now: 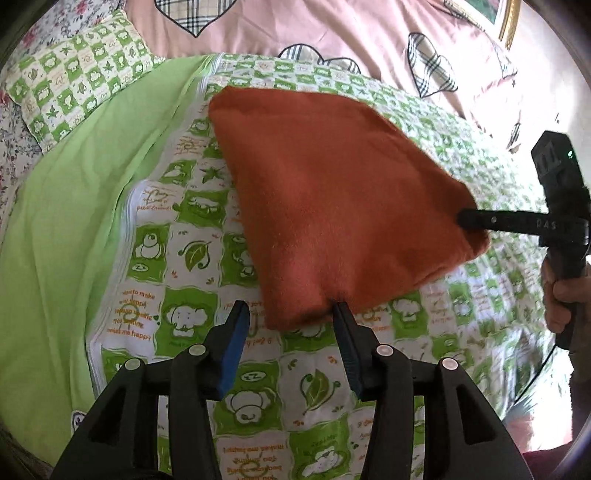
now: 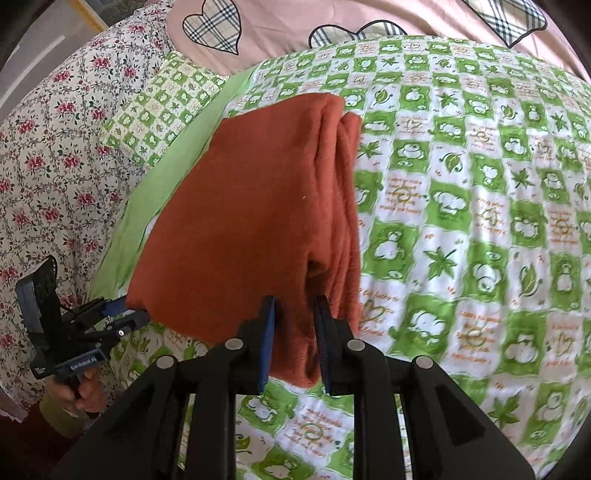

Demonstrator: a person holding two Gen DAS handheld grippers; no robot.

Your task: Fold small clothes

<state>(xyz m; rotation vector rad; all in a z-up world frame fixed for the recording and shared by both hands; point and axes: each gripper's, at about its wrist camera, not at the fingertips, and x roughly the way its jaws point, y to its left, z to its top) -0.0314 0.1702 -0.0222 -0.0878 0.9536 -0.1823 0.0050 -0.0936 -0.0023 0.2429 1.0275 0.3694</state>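
Tongs [image 2: 293,314] astride folded, layered rust-orange cloth [image 2: 240,206]

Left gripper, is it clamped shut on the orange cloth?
No, the left gripper is open, only one finger touching the orange cloth edge.

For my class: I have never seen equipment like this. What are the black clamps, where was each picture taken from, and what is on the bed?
No robot here: a person holds a two-finger gripper in each hand, each with a camera looking along its fingers. The left camera shows the left gripper open, its right finger touching the near corner of a folded rust-orange cloth, nothing pinched. The right camera shows the right gripper closed on the cloth's layered edge. Each view also catches the other gripper at its side. The cloth lies on a green-and-white cartoon-print quilt, beside a matching pillow and a pink cover with plaid hearts.
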